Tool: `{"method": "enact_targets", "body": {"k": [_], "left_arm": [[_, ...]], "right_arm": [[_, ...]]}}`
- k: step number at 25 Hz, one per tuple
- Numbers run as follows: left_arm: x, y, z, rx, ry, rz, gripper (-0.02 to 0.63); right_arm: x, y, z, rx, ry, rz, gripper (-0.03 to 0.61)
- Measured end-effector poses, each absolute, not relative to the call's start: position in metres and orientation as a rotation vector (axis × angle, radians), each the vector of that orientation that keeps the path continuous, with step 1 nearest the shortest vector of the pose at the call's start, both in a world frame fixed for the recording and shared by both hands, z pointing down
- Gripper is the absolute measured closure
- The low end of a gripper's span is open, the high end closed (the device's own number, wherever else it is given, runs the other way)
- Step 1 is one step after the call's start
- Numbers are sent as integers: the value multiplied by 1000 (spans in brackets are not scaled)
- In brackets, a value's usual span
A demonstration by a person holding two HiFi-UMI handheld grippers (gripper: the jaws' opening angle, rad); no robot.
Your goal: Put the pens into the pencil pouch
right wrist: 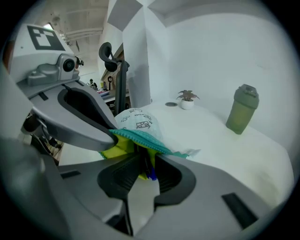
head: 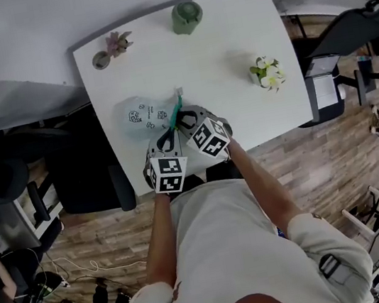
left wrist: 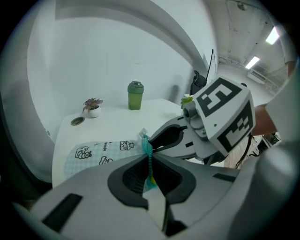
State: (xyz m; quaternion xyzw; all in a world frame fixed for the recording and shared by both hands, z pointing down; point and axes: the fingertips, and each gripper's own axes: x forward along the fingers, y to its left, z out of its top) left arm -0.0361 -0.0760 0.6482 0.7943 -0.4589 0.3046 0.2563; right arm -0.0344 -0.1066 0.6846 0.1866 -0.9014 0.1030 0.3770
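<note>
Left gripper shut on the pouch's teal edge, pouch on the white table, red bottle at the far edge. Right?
No: the bottle is green, not red; the left gripper view shows it. Otherwise yes: left gripper shut on the pouch's teal edge, pouch on the white table.

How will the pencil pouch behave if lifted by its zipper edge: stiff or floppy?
Probably floppy: the pencil pouch is thin fabric, bunching where the left hand-held gripper pinches its teal zipper edge. Likely light, so a push may slide it across the white table. It lies slumped, so rolling seems unlikely.
</note>
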Motion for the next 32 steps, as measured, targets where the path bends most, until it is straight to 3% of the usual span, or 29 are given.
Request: {"method": "enact_targets", "body": {"k": [8,16,23,26,32], "left_arm": [[-36,-71,662,2204,-1170,835,583],[-44,-75,641,2295,-1168,763,488],[-58,-93,582,2466,-1236,633,402],[-62,-100,550,2541,-1263,554,396],[-68,-107,481,2672,-1337,373,345]], "right_arm": [[-19,-100,684,550,-2252,276,434],[4,-105,644,789,-2276,241,380],[14,-111,577,1047,-2352,191,322],[15,-113,545,1137,-2391,163,284],[18,-106,485,1266,-2459,77,273]]}}
